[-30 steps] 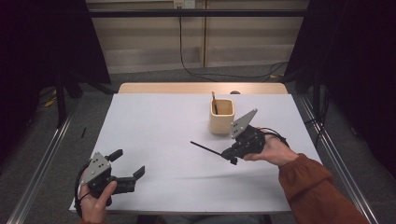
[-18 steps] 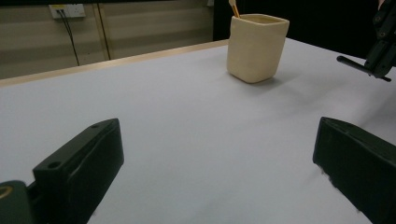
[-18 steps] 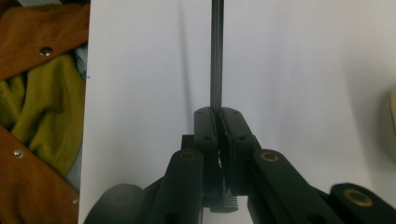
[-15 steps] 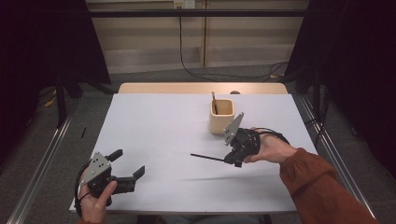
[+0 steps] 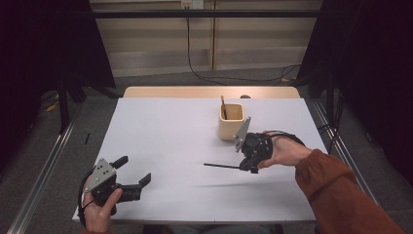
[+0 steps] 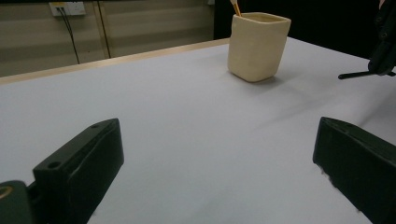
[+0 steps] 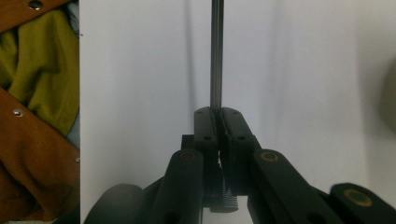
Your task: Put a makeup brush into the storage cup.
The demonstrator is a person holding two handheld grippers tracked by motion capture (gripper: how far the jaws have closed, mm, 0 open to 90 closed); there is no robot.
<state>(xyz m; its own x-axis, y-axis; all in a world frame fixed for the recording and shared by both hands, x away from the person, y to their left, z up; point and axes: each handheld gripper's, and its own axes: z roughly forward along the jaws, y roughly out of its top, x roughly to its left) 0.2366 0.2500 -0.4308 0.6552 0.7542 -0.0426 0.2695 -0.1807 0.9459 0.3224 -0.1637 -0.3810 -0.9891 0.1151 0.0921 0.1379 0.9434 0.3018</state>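
Note:
My right gripper (image 5: 251,167) hovers just above the white table (image 5: 165,126), right of centre, in front of a cream cup (image 5: 230,122). It is shut on a thin dark stick (image 5: 221,166) that points left, nearly level. In the right gripper view the jaws are pressed together (image 7: 217,114) with the stick (image 7: 216,51) running straight out from them. A brown stick (image 5: 223,106) stands in the cup. My left gripper (image 5: 134,169) rests open at the near left corner with nothing between its fingers. The left gripper view (image 6: 217,158) faces the cup (image 6: 258,45) and the held stick (image 6: 357,74).
The table's far edge is a bare wooden strip (image 5: 195,91) with a small dark object (image 5: 245,96) on it. Metal rails (image 5: 44,170) run along the floor at both sides. Olive cloth (image 7: 42,70) and a rust sleeve (image 5: 341,190) lie near the right hand.
The right gripper has tilted and shifted slightly left. The stick's tip, slanting up-left before, now lies nearly level. The left gripper has not moved.

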